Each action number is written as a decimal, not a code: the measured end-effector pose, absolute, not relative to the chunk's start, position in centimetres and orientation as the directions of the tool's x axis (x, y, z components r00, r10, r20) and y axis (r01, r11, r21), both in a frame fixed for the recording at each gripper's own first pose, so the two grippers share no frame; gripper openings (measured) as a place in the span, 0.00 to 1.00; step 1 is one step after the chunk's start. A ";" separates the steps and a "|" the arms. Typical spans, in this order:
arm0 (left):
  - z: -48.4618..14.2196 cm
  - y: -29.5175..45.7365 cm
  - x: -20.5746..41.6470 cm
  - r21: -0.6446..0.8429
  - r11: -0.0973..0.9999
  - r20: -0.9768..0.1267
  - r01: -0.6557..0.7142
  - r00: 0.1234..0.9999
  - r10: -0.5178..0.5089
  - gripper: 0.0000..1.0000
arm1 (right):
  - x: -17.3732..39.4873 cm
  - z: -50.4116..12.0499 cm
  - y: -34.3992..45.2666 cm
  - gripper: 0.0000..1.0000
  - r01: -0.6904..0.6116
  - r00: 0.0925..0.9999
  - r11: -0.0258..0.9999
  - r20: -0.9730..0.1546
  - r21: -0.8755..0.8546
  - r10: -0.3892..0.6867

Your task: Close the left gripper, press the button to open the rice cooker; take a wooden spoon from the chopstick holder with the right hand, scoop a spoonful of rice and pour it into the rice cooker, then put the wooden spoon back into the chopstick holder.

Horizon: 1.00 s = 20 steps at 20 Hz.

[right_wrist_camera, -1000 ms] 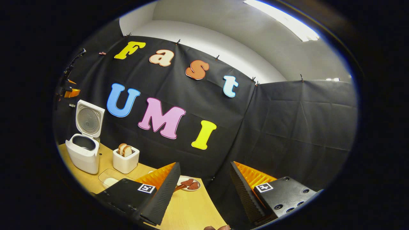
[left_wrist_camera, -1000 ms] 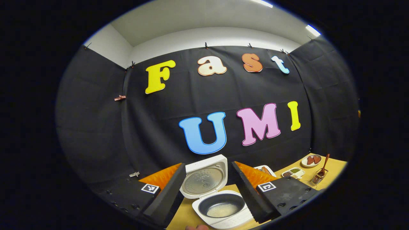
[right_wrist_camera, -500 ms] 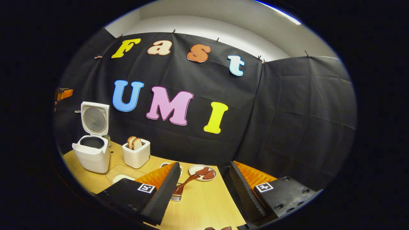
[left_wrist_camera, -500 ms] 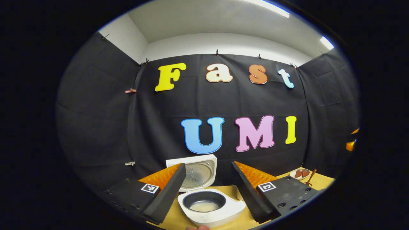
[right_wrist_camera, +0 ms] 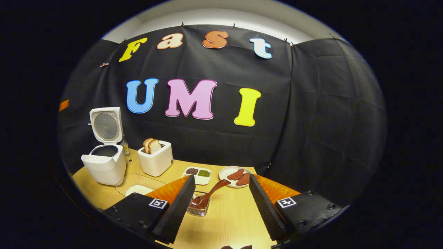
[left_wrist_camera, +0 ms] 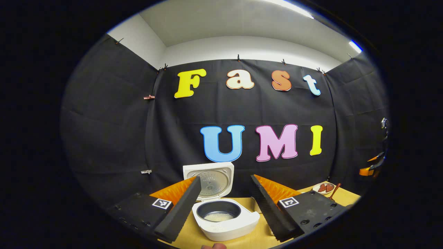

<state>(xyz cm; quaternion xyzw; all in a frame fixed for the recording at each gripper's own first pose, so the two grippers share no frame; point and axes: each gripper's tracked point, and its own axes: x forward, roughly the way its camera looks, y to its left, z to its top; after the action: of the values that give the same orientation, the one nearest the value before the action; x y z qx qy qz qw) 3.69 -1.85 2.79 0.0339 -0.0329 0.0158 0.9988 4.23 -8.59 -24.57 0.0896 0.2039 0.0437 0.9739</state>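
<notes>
- The table [right_wrist_camera: 228, 221], pale wood, carries everything; the rice cooker [right_wrist_camera: 104, 167] stands at its left end near the back edge, lid swung fully up, so the button step looks done.
- In the left gripper view the cooker's dark inner pot [left_wrist_camera: 218, 211] holds a shallow layer of white rice. The cooker looks bulky and stable, and I judge that pouring will not shift it.
- A white toaster [right_wrist_camera: 155, 160] with two bread slices sits just right of the cooker.
- A clear shallow tray [right_wrist_camera: 138, 185] in front of them holds something white, probably the rice to scoop.
- Toward the back edge sit a small divided dish [right_wrist_camera: 198, 172] of dark and green grains and a round plate [right_wrist_camera: 226, 171] with reddish slices.
- The chopstick holder [right_wrist_camera: 199, 209], a small clear box near the front edge, holds the wooden spoon [right_wrist_camera: 209, 195], its handle leaning up and to the right.
- The spoon looks light, stiff and smooth; the free upper handle seems the place to grip, firmly, since polished wood may twist between the pads.
- The right gripper [right_wrist_camera: 218, 204] hovers spread wide with nothing held, the spoon between its fingers' lines.
- The left gripper [left_wrist_camera: 225, 207] is likewise parted and empty, facing the cooker.
</notes>
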 end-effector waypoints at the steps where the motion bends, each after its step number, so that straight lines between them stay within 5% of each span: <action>1: 2.9 -2.0 3.3 0.066 0.997 0.068 -0.036 0.997 0.032 0.97 | 4.9 -25.8 -8.3 0.98 -0.053 0.904 0.978 -0.407 0.202 0.133; 20: -1.9 -2.8 -2.6 0.078 0.981 -0.068 -0.176 0.981 0.182 0.97 | 11.1 -42.3 -0.9 0.96 -0.096 0.733 0.926 -0.604 0.366 0.314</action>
<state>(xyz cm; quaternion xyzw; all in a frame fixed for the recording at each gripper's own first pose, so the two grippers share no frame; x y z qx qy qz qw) -2.59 -2.77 -1.86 0.0357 0.0372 0.0900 0.9946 11.11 -0.92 -42.27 0.1568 0.3480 0.1119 0.9175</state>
